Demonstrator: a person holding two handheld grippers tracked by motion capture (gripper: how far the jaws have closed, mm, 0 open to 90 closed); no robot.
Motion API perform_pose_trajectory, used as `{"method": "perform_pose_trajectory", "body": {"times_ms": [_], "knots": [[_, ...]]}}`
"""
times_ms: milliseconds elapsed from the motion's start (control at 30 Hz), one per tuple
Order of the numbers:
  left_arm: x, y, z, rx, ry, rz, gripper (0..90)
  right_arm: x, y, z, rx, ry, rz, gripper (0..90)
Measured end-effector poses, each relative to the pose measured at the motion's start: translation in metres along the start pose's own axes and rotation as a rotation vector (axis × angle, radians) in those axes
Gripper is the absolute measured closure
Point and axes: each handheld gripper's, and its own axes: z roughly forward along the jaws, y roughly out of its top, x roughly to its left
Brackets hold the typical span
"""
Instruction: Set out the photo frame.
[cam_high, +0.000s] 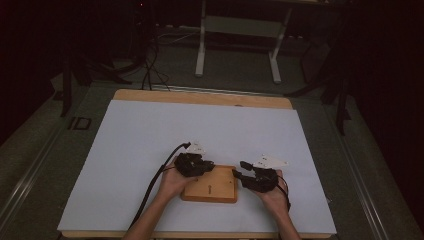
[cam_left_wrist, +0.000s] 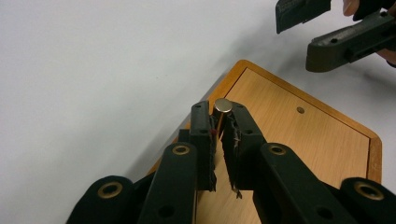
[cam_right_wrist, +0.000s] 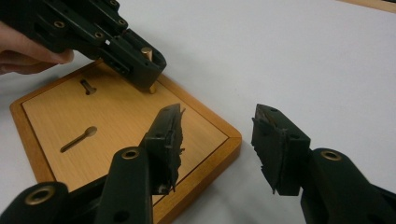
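A flat wooden board lies on the white sheet near the front edge of the table. A short metal peg stands upright at a corner of the board, and my left gripper is shut on it, with the peg's round top showing between the pads. The right gripper view has the same peg inside the left gripper. My right gripper is open and holds nothing; one jaw is over the board, the other over the sheet beside its corner. Both grippers flank the board: left, right.
The board has two keyhole slots and a small round hole. A white sheet covers most of the wooden table. Beyond the table's far edge are a white frame stand and cables on the floor.
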Motion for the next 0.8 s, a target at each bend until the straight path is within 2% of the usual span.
{"method": "perform_pose_trajectory", "body": {"times_ms": [167, 467, 500, 533, 567, 600, 633, 800], "knots": [[0.002, 0.0, 0.0, -0.001, -0.008, -0.004, 83.5, -0.001, 0.001, -0.003, 0.0, 0.01, -0.016, 52.0], [0.006, 0.0, 0.001, 0.0, -0.037, -0.018, 83.8, -0.003, -0.002, -0.008, 0.006, 0.025, -0.014, 54.7], [0.008, 0.0, 0.001, -0.002, -0.05, -0.035, 83.8, -0.003, -0.002, -0.009, 0.006, 0.028, -0.012, 54.8], [0.008, 0.0, 0.001, -0.002, -0.05, -0.035, 84.0, -0.003, -0.002, -0.009, 0.006, 0.028, -0.012, 54.8], [0.012, 0.0, 0.002, -0.007, -0.072, -0.06, 84.0, -0.004, -0.002, -0.01, 0.001, 0.032, -0.009, 55.0], [0.012, 0.0, 0.002, -0.007, -0.072, -0.06, 83.9, -0.004, -0.002, -0.01, 0.001, 0.032, -0.009, 55.0], [0.016, 0.001, 0.002, -0.009, -0.096, -0.086, 83.9, -0.004, -0.002, -0.011, -0.001, 0.037, -0.008, 55.0], [0.02, 0.002, 0.003, 0.001, -0.118, -0.109, 83.9, -0.002, -0.003, -0.012, -0.004, 0.054, -0.024, 55.0]]}}
